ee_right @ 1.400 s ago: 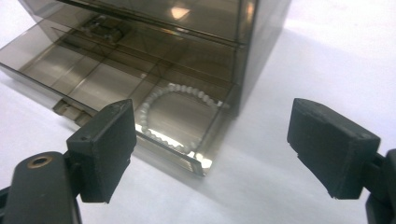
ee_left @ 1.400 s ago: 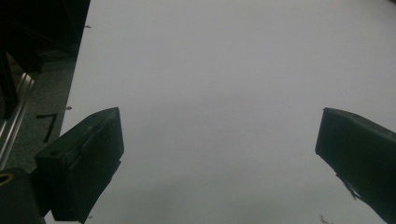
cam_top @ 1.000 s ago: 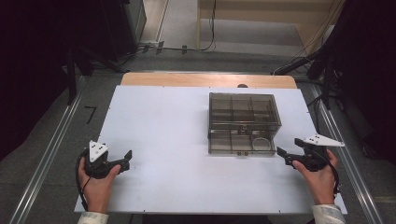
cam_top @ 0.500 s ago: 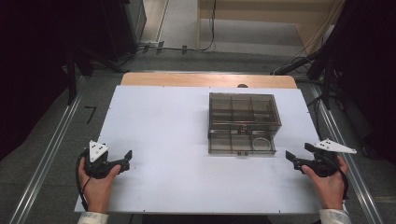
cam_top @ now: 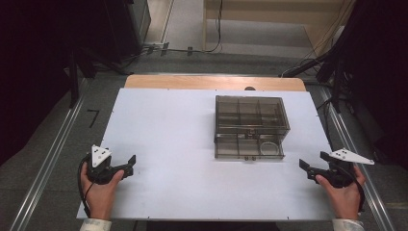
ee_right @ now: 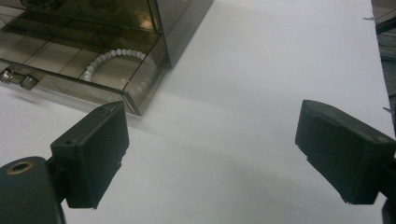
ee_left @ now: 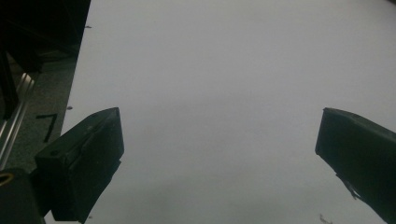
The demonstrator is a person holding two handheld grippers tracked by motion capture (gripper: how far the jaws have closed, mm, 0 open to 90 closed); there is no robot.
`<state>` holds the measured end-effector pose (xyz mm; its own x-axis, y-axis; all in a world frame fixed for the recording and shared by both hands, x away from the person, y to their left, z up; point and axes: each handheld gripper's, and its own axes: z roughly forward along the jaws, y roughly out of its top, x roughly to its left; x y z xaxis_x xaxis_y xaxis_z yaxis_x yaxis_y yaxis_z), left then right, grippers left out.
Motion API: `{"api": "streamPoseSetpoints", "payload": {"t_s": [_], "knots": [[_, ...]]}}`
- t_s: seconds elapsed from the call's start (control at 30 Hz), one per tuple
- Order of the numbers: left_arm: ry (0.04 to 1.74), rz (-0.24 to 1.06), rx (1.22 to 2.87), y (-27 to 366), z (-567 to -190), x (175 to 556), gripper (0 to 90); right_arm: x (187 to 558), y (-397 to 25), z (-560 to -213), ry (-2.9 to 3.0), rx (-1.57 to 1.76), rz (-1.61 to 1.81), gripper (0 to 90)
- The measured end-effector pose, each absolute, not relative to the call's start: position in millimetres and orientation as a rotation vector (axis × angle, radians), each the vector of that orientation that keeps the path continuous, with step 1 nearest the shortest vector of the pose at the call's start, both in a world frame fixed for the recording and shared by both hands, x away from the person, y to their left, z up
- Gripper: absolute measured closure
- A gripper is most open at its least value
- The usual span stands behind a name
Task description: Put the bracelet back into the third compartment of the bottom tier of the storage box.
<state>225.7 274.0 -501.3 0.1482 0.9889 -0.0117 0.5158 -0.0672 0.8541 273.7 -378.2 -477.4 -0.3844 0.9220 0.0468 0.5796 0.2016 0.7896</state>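
Resting low on the white rectangular counter [cam_top: 168, 144], the left claw [cam_top: 131, 163] sits in the person's left hand [cam_top: 98, 187] near the front left corner, its black jaws spread wide with nothing between them. Over at the front right edge, the right claw [cam_top: 312, 161] is held by the right hand [cam_top: 344, 192], jaws likewise parted and empty. Between them, toward the right and farther back, stands a smoky transparent plastic compartment box [cam_top: 250, 126], its lower drawer pulled out; a white beaded ring [ee_right: 114, 58] lies in the drawer's right-hand compartment.
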Motion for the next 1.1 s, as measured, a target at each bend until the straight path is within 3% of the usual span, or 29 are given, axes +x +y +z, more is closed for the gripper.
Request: {"api": "streamPoseSetpoints", "payload": {"t_s": [1.1], "knots": [[1.478, 0.79, 1.662, 278.8, -499.5, 220.4, 1.6, 254.5, -400.0, -479.7, 1.975, 1.45, 1.02, 8.3]]}}
